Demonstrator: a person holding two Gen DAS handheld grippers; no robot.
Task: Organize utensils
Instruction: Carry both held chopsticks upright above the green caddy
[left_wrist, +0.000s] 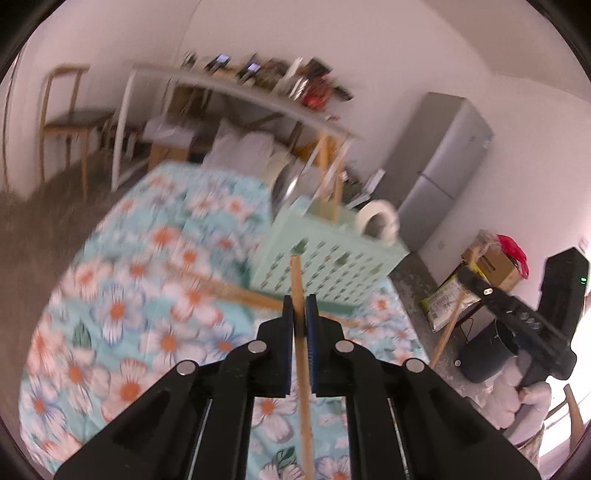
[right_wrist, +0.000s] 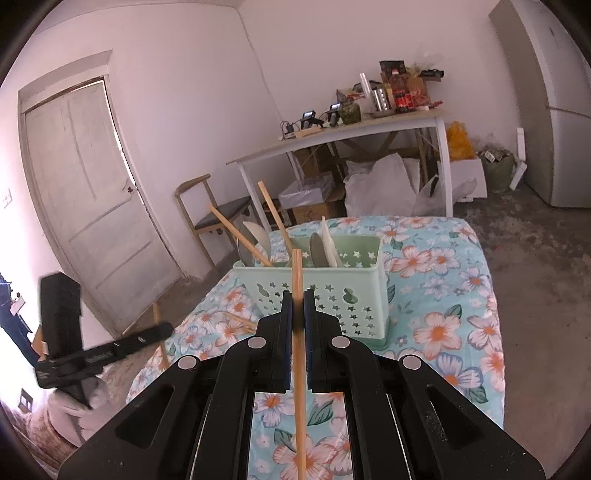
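Between the pads of the left gripper a wooden chopstick is pinched, the jaws nearly closed on it, its tip rising toward the mint-green utensil basket just ahead. The right gripper clamps a second chopstick the same way, its tip in front of the basket's near wall. The basket stands near one end of the floral tablecloth, with bare cloth to its right and toward the far edge. Two chopsticks lean upright inside it beside pale spoons, whose number I cannot tell. One more stick lies on the cloth left of the basket.
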